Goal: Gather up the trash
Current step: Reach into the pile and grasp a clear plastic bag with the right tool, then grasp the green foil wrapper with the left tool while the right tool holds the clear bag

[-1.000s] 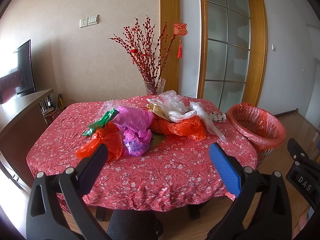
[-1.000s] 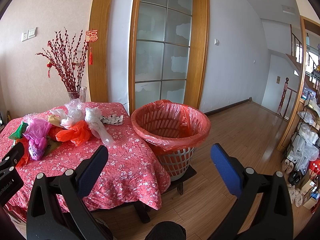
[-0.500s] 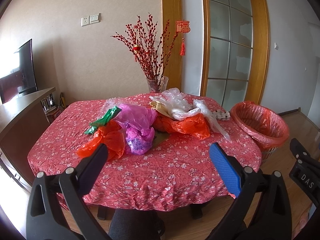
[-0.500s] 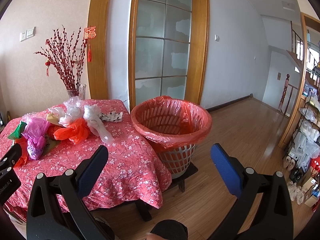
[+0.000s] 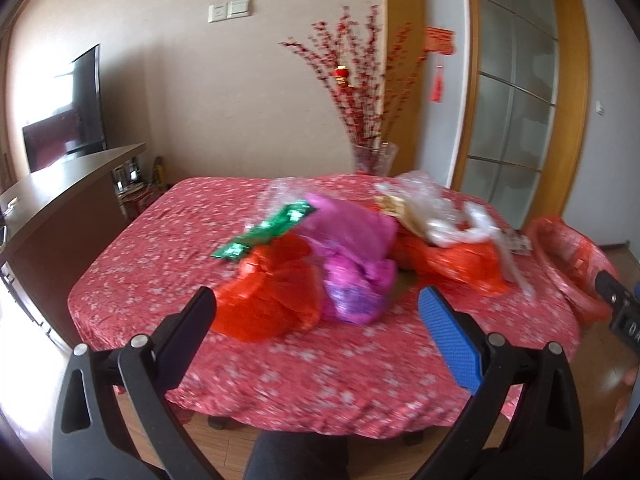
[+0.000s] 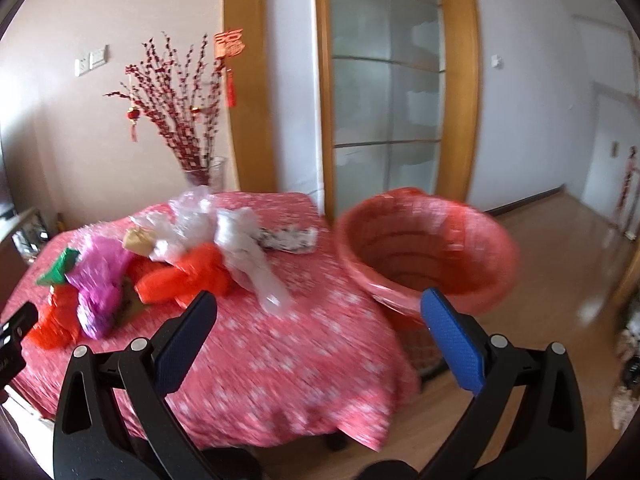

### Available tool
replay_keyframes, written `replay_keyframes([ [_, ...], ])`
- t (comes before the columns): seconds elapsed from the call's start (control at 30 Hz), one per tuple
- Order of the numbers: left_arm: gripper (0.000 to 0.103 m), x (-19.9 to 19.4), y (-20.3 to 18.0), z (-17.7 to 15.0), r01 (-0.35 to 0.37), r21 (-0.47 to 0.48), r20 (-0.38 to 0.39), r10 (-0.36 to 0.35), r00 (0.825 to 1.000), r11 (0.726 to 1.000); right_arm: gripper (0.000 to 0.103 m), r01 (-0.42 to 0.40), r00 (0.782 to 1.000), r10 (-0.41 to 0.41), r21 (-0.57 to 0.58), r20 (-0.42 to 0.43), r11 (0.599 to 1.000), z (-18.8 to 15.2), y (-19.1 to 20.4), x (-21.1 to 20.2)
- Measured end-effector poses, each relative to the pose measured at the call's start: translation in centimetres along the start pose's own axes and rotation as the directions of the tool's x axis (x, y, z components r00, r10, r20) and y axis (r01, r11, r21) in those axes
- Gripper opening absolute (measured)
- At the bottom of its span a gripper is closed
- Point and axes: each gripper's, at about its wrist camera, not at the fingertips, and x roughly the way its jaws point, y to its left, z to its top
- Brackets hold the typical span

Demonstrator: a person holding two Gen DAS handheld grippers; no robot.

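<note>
Now, item by item, tool outward.

Left gripper [image 5: 316, 312]: jaws spread wide, nothing between them. Against the view half a second earlier it has closed in on the table; the pile fills far more of the view, and the picture is smeared by motion. Its fingers bracket the near orange bag [image 5: 268, 300] without touching it.

Right gripper [image 6: 318, 314]: jaws also wide and empty. Its view has swung left, so that the table now takes up most of the left half and the lined bin [image 6: 428, 256] stands to the right, just beside the table's right edge.

Trash, on the red flowered tablecloth [image 5: 160, 248]: near orange bag at near left; magenta bag [image 5: 352, 248] touching it on the right; green wrapper [image 5: 268, 232] lying behind; second orange bag [image 5: 452, 260] farther right; clear plastic [image 5: 432, 212] heaped on top of it; patterned scrap [image 6: 288, 238] near the far right edge.

Background: glass vase with red branches [image 5: 374, 156] at the far edge, not trash.

Status: nothing yet collected and the bin looks empty. Judged as the approach for a first pick, with the near orange bag likeliest for the left gripper.
</note>
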Motion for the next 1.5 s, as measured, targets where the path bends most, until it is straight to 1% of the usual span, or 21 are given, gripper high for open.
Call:
replay_keyframes([
  [0.03,0.099,0.4,0.5,0.3,-0.012,-0.008,-0.003,0.012,1.0,1.0,0.095,-0.016,1.0,0.016,-0.003,-0.009,1.0,0.4,0.2,0.9],
  [0.1,0.099,1.3,2.0,1.0,-0.035,-0.033,-0.009,0.035,0.999,0.999,0.085,-0.064,0.997,0.063,-0.017,-0.033,0.998,1.3,1.1,3.3],
  [0.13,0.099,1.6,2.3,1.2,-0.041,-0.041,-0.01,0.041,0.999,0.998,0.082,-0.077,0.996,0.076,-0.021,-0.045,0.997,1.5,1.3,4.1],
  [0.17,0.099,2.0,2.8,1.4,-0.049,-0.051,-0.012,0.048,0.999,0.997,0.075,-0.093,0.994,0.091,-0.024,-0.062,0.995,1.9,1.7,5.2],
  [0.3,0.099,3.3,5.0,2.7,-0.086,-0.087,-0.013,0.085,0.996,0.993,0.059,-0.169,0.976,0.166,-0.015,-0.141,0.985,2.8,3.1,9.3],
  [0.37,0.099,3.7,5.5,3.0,-0.094,-0.086,-0.007,0.093,0.996,0.992,0.056,-0.195,0.968,0.191,-0.012,-0.164,0.981,3.2,3.7,10.6],
  [0.43,0.099,4.2,5.9,3.5,-0.1,-0.082,-0.001,0.1,0.995,0.992,0.056,-0.205,0.964,0.198,-0.019,-0.179,0.979,3.4,4.6,11.7],
  [0.5,0.099,4.6,6.2,3.8,-0.092,-0.077,-0.001,0.092,0.996,0.993,0.056,-0.213,0.959,0.204,-0.027,-0.197,0.977,3.5,5.4,12.8],
  [0.6,0.098,5.4,5.9,4.3,-0.078,-0.059,-0.009,0.077,0.997,0.995,0.055,-0.21,0.953,0.195,-0.044,-0.23,0.977,3.4,6.0,14.0],
  [0.63,0.097,5.8,5.7,4.5,-0.073,-0.048,-0.013,0.073,0.997,0.996,0.054,-0.208,0.952,0.19,-0.049,-0.241,0.977,3.3,6.1,14.4],
  [0.7,0.093,6.5,5.2,4.7,-0.063,-0.03,-0.026,0.063,0.998,0.998,0.043,-0.207,0.943,0.185,-0.053,-0.275,0.977,2.9,6.1,15.4],
  [0.77,0.09,7.3,4.8,4.8,-0.06,-0.014,-0.044,0.059,0.997,0.998,0.035,-0.22,0.935,0.2,-0.035,-0.293,0.975,2.7,5.9,15.8],
  [0.8,0.086,7.6,4.6,4.8,-0.059,-0.01,-0.05,0.058,0.997,0.998,0.031,-0.224,0.933,0.207,-0.027,-0.296,0.974,2.7,5.9,16.0],
  [0.83,0.083,7.9,4.5,4.7,-0.054,-0.004,-0.06,0.054,0.997,0.999,0.03,-0.231,0.931,0.215,-0.018,-0.296,0.973,2.7,5.7,15.9],
  [0.87,0.082,8.2,4.4,4.7,-0.052,-0.002,-0.065,0.052,0.997,0.999,0.028,-0.233,0.93,0.219,-0.015,-0.294,0.972,2.8,5.5,15.8],
  [0.93,0.081,8.8,4.3,4.7,-0.046,0.003,-0.083,0.046,0.996,0.999,0.027,-0.242,0.931,0.229,-0.01,-0.284,0.97,3.0,5.3,15.3],
  [1.07,0.081,9.7,4.0,4.6,-0.038,0.011,-0.113,0.039,0.993,0.999,0.026,-0.242,0.936,0.237,0.01,-0.262,0.97,3.5,4.6,14.3],
  [1.23,0.08,10.2,3.9,4.8,-0.039,0.017,-0.123,0.041,0.992,0.999,0.025,-0.233,0.942,0.23,0.019,-0.243,0.972,3.5,3.8,13.3],
  [1.27,0.08,10.4,3.8,4.9,-0.043,0.021,-0.123,0.045,0.991,0.999,0.025,-0.231,0.944,0.228,0.015,-0.239,0.973,3.4,3.8,13.1],
  [1.33,0.074,10.8,3.8,5.0,-0.04,0.025,-0.132,0.043,0.99,0.999,0.025,-0.23,0.944,0.227,0.014,-0.239,0.973,3.6,3.6,12.9],
  [1.5,0.072,11.5,3.2,5.0,-0.023,0.041,-0.154,0.029,0.988,0.999,0.025,-0.231,0.94,0.231,0.031,-0.25,0.972,3.5,3.4,12.9],
])
